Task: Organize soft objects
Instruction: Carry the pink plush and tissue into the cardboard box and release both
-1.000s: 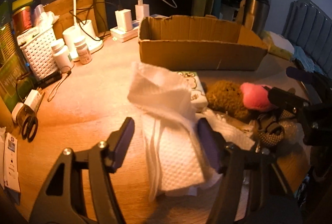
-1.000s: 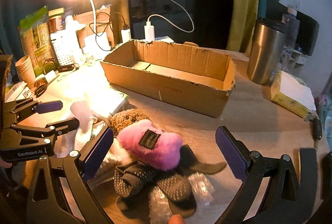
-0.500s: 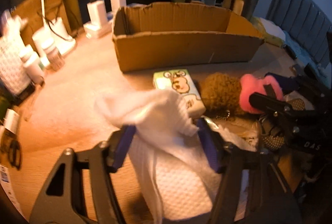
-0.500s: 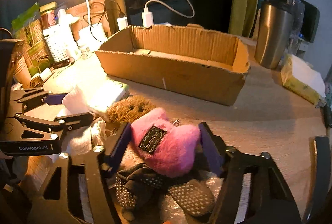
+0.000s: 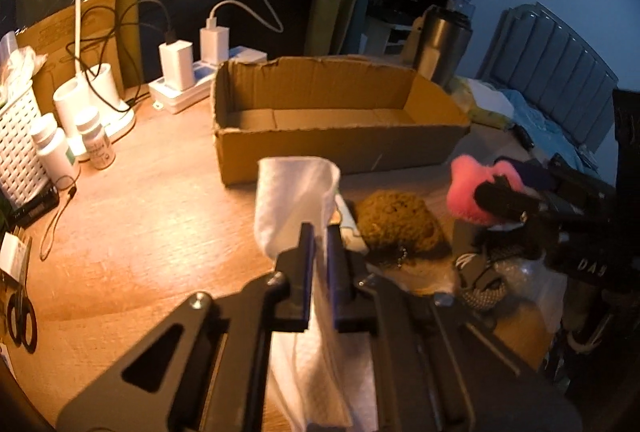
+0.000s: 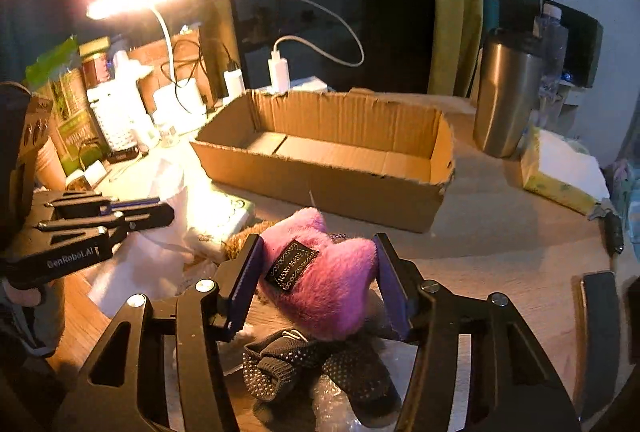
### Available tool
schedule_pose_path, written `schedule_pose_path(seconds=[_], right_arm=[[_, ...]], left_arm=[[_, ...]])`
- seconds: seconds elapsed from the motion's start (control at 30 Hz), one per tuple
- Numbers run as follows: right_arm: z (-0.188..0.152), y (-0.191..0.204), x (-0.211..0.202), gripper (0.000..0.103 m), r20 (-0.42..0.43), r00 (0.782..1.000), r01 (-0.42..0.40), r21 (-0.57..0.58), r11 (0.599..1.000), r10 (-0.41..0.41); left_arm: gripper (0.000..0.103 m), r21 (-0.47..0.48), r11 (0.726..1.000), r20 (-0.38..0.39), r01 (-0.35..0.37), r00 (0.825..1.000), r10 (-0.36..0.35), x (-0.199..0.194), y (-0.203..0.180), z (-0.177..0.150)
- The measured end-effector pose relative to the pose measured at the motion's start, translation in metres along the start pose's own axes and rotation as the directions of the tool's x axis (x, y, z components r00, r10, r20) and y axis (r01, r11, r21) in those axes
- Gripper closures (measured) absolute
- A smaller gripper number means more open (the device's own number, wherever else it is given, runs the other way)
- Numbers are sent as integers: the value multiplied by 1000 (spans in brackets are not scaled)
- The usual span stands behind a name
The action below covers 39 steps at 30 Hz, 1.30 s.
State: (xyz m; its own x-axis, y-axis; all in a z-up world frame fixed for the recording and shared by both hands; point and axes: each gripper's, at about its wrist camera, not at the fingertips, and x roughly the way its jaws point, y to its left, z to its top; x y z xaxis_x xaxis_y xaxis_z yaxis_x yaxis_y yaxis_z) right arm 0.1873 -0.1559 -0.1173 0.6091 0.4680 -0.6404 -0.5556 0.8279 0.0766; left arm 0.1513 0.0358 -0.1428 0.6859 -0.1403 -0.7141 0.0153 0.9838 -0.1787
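My left gripper (image 5: 320, 246) is shut on a white paper towel (image 5: 296, 188) and holds it above the wooden table (image 5: 160, 216); it also shows in the right wrist view (image 6: 156, 210). My right gripper (image 6: 316, 272) is shut on a pink plush (image 6: 320, 280), lifted just above dark dotted socks (image 6: 320, 372); the plush also shows in the left wrist view (image 5: 466, 188). A brown fuzzy ball (image 5: 396, 220) lies on the table between them. An open, empty cardboard box (image 5: 332, 148) stands beyond; it also shows in the right wrist view (image 6: 320, 176).
A desk lamp (image 5: 80, 12), pill bottles (image 5: 96, 140), a white basket (image 5: 16, 148), chargers on a power strip (image 5: 188, 72) and scissors (image 5: 20, 316) stand at the left. A steel tumbler (image 6: 506, 104) and a tissue pack (image 6: 560, 168) sit right of the box.
My left gripper closed on the paper towel and lifted it. My right gripper closed on the pink plush and raised it slightly off the socks.
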Motion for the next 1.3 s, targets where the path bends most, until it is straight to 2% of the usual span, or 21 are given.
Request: schedule_pose_path(seconds=[0.3,0.43,0.57,0.87,1.3], right_arm=[[5,-9,-18,45,31,999,15,15,1000,-15],[9,-10,-26,45,53,998,16,16,1000,-17],[14,-12,-32,45,76,997,20,15,1000,-21],[36,-22,-44,45,138,990,26,14,1000,-28],[71,-41,-38,45,188,981,39,2,999,-39]], left_arm=[[99,-32,999,-4,7,1000,-8,-3,15,-7],[99,-28,999,28,38,999,-37,-14,12,-2],[99,-18,996,92,82,993,-80,-36,5,13],[99,31,994,208,109,971,-113,-76,-7,54],[99,82,993,313,82,944,-104,-90,-13,108]])
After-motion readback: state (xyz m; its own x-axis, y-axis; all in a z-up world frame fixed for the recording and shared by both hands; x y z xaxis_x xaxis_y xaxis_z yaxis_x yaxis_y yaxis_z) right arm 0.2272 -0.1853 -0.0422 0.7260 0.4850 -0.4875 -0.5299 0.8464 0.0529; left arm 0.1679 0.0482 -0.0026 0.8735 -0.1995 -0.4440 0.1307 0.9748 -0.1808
